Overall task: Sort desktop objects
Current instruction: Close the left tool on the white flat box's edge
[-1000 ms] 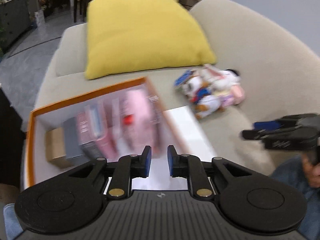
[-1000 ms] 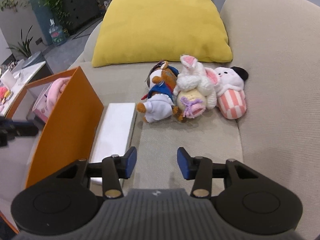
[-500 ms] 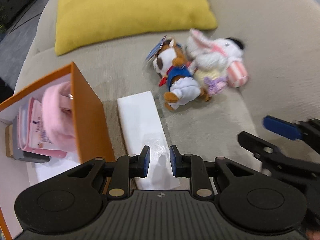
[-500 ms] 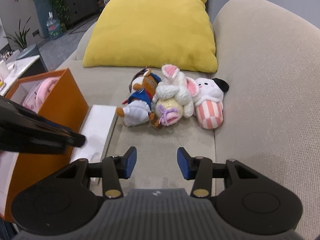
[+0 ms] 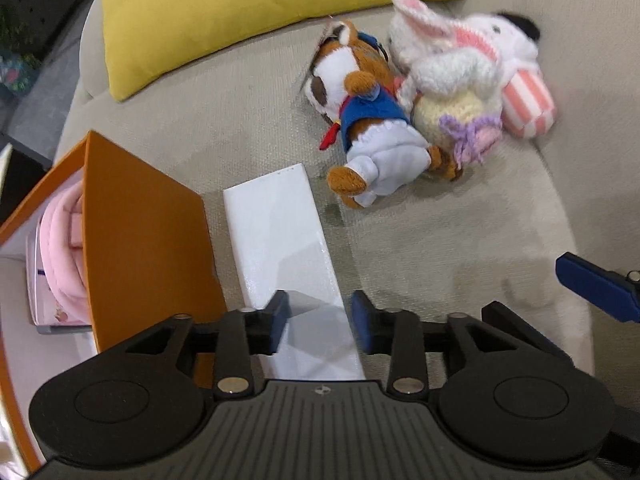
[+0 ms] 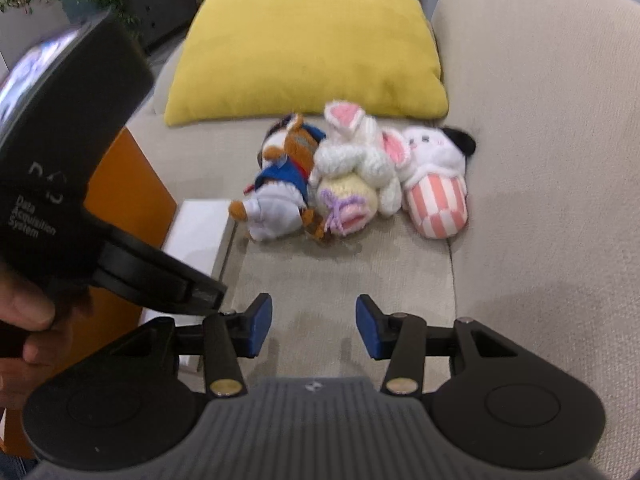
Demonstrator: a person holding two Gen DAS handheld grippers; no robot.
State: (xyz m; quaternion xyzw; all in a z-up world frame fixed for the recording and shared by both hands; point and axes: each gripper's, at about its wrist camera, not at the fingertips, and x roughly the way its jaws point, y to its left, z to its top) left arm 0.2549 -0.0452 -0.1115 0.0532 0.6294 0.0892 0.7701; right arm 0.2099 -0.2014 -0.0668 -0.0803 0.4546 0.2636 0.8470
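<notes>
Place: a beige sofa [image 6: 540, 128] with a yellow cushion [image 6: 308, 44] at the back of the seat.
Left gripper [image 5: 320, 322]: it points steeply down over the near end of a white flat box [image 5: 280, 236]. Its jaws are opening, and nothing is pressed between the blue pads; the box lies under them on the seat, and contact cannot be told.
Right gripper [image 6: 314, 330]: it is released, the jaws stand apart with only bare seat fabric between them. It points at the toys but is well apart from them.
White flat box: it lies flat on the seat, just beside the orange box [image 5: 140, 248], its far end near the foot of the dog toy.
Orange box: it stands at the left edge of the seat, open on top. Inside is a pink soft item [image 5: 64, 240]; what lies under it is not clear.
Toys: three plush toys lie in one group, touching each other, in front of the cushion. The brown and white dog in blue jacket [image 5: 368, 120] is on the left, the white knitted rabbit [image 5: 452, 76] in the middle, the white toy with pink striped body [image 6: 438, 188] on the right, close to the sofa back.
Person: a hand [image 6: 28, 320] holds the left gripper's handle, seen at the left edge of the right wrist view.
</notes>
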